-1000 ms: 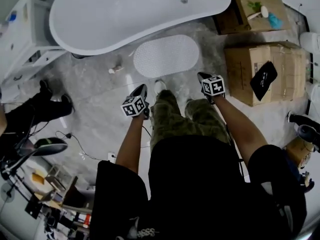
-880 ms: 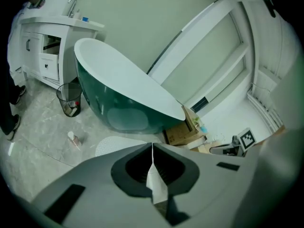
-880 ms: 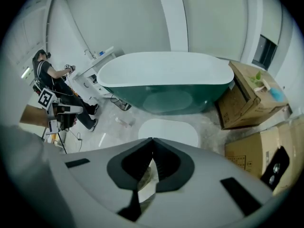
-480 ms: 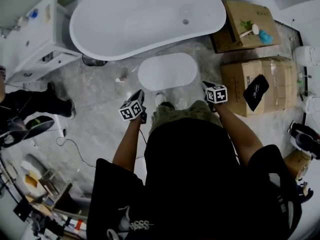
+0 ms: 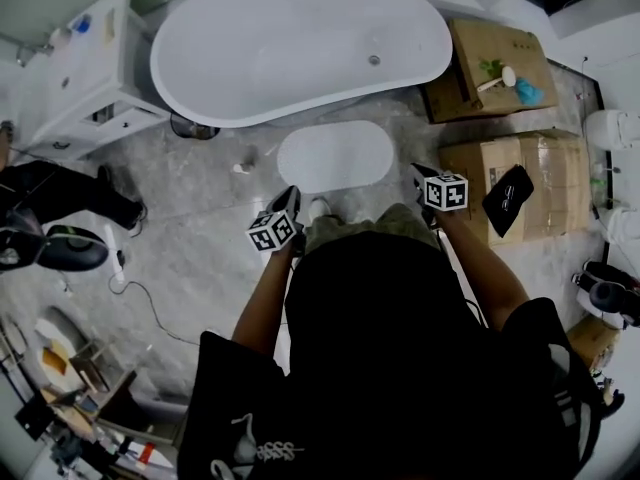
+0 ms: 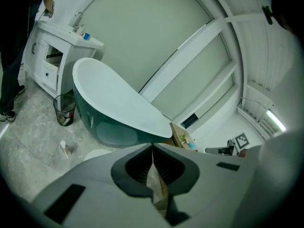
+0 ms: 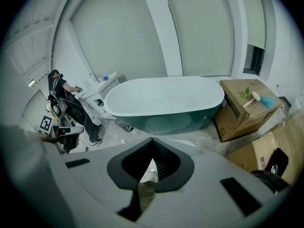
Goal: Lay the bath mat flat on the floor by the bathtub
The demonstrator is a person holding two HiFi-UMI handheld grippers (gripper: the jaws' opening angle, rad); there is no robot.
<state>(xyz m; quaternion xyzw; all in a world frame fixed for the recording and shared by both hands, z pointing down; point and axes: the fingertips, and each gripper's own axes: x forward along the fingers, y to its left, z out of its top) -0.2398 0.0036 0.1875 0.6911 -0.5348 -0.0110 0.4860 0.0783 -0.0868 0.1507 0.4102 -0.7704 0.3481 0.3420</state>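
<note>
On the floor [image 5: 200, 203] beside the tub [image 5: 300, 43], the mat [image 5: 335, 157] is lying flat. Left gripper [image 5: 290, 198] and right gripper [image 5: 420, 171] are hanging closed, empty (shoe [image 5: 318, 208] near its edge: a step risks rucking it).

I'm seeing a white bath mat [image 5: 335, 157] lying on grey marbled floor [image 5: 200, 218]. The bathtub [image 5: 300, 46] is showing white inside, dark teal outside. The cardboard boxes [image 5: 560, 183] are looking brown. The left gripper [image 5: 288, 200] and right gripper [image 5: 420, 173] are carrying black-and-white square markers.
</note>
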